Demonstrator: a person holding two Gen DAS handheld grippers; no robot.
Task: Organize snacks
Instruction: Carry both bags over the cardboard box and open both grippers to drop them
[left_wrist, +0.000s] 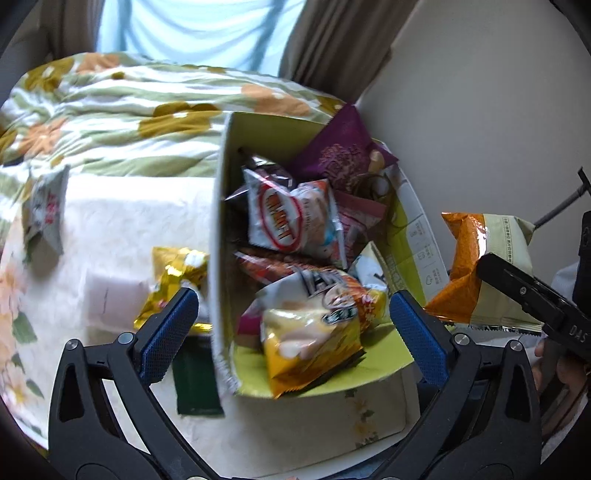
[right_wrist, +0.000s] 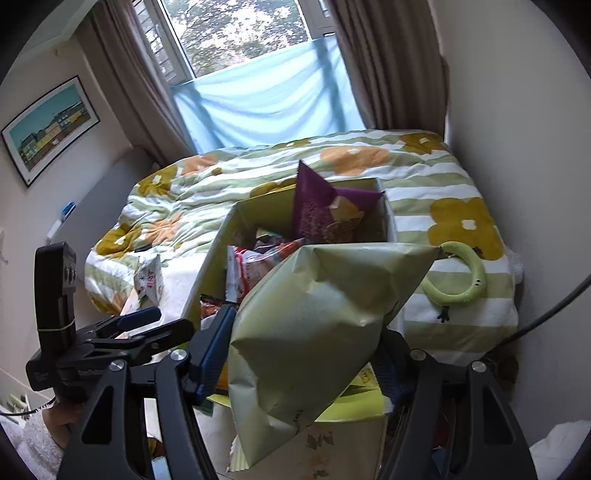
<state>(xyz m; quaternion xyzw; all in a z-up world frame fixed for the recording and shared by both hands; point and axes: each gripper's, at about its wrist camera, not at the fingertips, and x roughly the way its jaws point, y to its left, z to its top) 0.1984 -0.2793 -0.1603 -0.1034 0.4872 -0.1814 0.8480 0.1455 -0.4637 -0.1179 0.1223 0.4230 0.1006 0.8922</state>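
A green cardboard box (left_wrist: 218, 258) stands on the bed and holds several snack bags. My left gripper (left_wrist: 293, 332) hangs open over its near end, its blue pads wide apart. A yellow-orange bag (left_wrist: 314, 336) lies in the box below them, touching neither pad. My right gripper (right_wrist: 303, 362) is shut on a puffy pale green and orange bag (right_wrist: 314, 332), held above the near right corner of the box (right_wrist: 229, 236). In the left wrist view that bag (left_wrist: 480, 273) shows at the right, pinched by a black finger (left_wrist: 517, 286).
Loose packets lie on the bed left of the box: a grey one (left_wrist: 46, 210), a gold one (left_wrist: 170, 280), a dark green one (left_wrist: 195, 384). A floral duvet (right_wrist: 369, 158) covers the far bed. A green ring (right_wrist: 461, 280) lies right of the box. A wall runs along the right.
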